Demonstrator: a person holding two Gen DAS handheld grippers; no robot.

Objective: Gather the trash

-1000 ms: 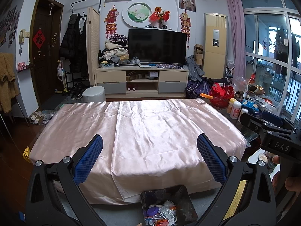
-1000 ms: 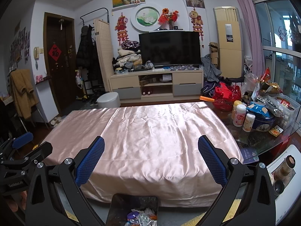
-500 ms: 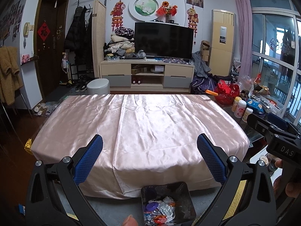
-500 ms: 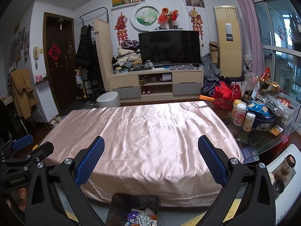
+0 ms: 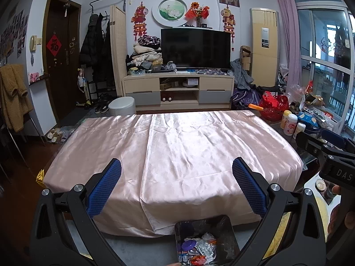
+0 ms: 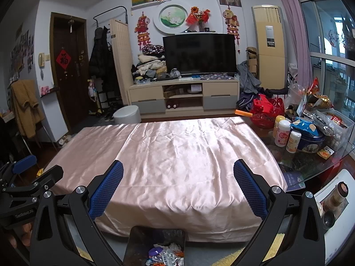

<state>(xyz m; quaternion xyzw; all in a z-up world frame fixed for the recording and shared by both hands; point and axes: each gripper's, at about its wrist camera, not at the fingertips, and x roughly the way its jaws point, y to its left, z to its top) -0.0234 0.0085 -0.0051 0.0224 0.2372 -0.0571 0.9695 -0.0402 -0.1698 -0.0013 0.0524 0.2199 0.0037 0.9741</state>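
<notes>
Left gripper (image 5: 176,175): jaws spread wide, blue pads far apart, nothing between them; held above the near edge of the table
Right gripper (image 6: 178,176): jaws equally wide, empty; level with the left one, seen at the right edge of the left wrist view with a hand (image 5: 346,212) below it
Trash bin (image 5: 205,240): dark, square, on the floor against the table's near side; it sits below and between the left gripper's fingers, slightly toward the right finger
Bin seen from the right wrist (image 6: 155,246): low in the frame, between the fingers, nearer the left finger
Trash (image 5: 197,249): crumpled clear wrappers, a purple round piece and orange-red scraps heaped in the bin's near half; not touched by either gripper
Pink satin cloth (image 5: 177,153): covers the tabletop, wrinkled, draped over the near edge, bare on top
Side clutter (image 6: 306,130): bottles, a blue snack bag, a tin and a clear box on the glass surface to the right, well apart from both grippers
Background: television (image 5: 195,47) on a low cabinet, dark door at left
</notes>
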